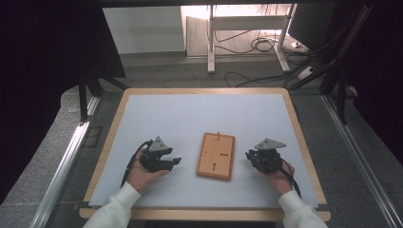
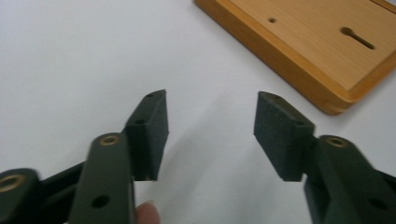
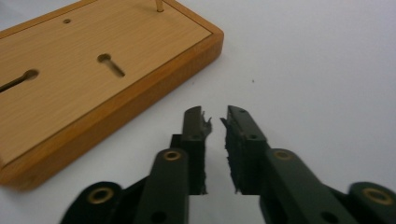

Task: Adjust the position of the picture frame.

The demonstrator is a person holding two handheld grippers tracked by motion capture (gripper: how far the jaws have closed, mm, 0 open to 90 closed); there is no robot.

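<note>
With my left claw (image 1: pixel 177 160) open and empty and my right (image 1: pixel 248 154) nearly closed on nothing, the board (image 1: pixel 216 155) lies between them; I should spread the right before approaching.

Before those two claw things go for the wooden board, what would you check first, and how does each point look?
1. Wooden board lies flat on the table, between the two grippers: ok.
2. Left gripper has its jaws wide apart with nothing between them: ok.
3. Right gripper has its jaws nearly together, with nothing between them; too narrow to take the board's edge: not ok.
4. Neither gripper touches the board: ok.
5. Thin peg stands at the board's far edge, away from both grippers: ok.
6. Whether the board is fixed to the table: cannot tell.
</note>
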